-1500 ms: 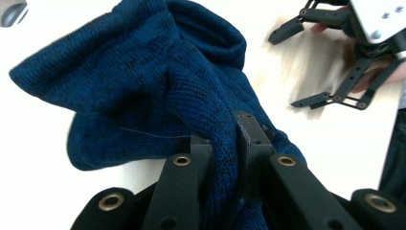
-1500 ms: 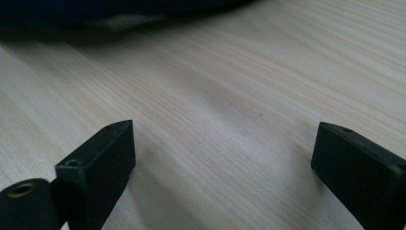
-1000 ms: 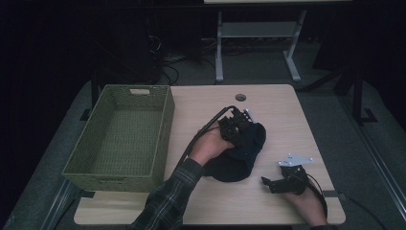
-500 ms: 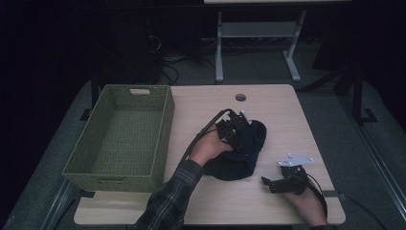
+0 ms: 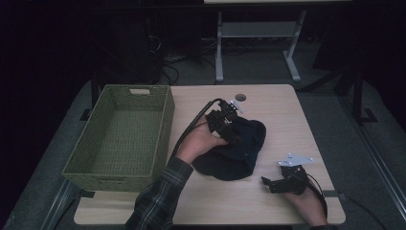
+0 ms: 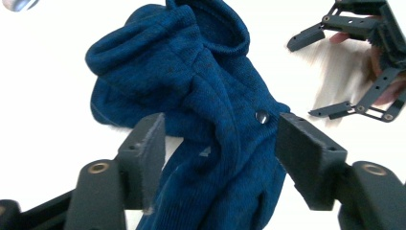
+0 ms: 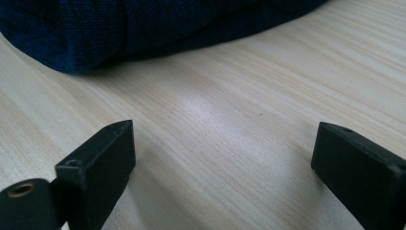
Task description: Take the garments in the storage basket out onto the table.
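1. The basket [image 5: 119,136] sits along the left edge of the table [image 5: 287,110], reaching from mid-depth to the front edge.
2. The garment [image 5: 237,151] lies on the table's middle, right of the basket and apart from it.
3. The left gripper [image 5: 229,125] hangs over the garment's left part.
4. The right gripper [image 5: 275,184] rests near the front right corner, just right of the garment.
5. A small round fitting [image 5: 240,97] lies near the back edge, behind the garment.

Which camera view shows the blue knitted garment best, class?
The left gripper view: the blue knitted garment shows its knit, folds and a snap button, lying between open tongs. The high view gives a dark heap on the table; the right gripper view shows its edge.
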`<act>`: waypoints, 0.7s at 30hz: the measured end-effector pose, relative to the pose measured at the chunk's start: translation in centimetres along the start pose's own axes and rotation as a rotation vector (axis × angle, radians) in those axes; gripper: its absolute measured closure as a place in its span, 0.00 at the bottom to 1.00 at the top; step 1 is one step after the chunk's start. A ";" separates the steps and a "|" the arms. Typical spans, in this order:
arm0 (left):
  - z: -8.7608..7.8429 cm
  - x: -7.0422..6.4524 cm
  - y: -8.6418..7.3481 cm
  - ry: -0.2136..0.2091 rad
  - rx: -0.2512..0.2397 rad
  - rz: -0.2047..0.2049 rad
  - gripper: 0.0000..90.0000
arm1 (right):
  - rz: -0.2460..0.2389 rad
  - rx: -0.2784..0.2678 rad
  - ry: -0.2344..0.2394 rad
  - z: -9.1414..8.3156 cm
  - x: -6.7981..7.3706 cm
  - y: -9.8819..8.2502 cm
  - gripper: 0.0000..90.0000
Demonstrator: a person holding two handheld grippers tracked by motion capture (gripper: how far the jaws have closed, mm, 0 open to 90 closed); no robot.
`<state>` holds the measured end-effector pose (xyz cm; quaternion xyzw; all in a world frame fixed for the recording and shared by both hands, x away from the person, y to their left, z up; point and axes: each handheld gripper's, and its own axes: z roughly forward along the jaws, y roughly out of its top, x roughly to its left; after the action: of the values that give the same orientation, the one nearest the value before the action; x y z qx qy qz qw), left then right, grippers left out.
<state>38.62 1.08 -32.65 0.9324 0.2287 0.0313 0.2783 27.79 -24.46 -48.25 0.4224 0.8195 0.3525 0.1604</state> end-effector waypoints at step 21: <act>-2.5 -1.3 -6.7 0.018 -0.031 -0.040 1.00 | 0.000 0.000 0.000 0.0 0.0 0.0 0.08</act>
<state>34.20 6.74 -34.02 0.9229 0.2492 0.0377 0.2911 27.79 -24.46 -48.25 0.4225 0.8194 0.3526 0.1604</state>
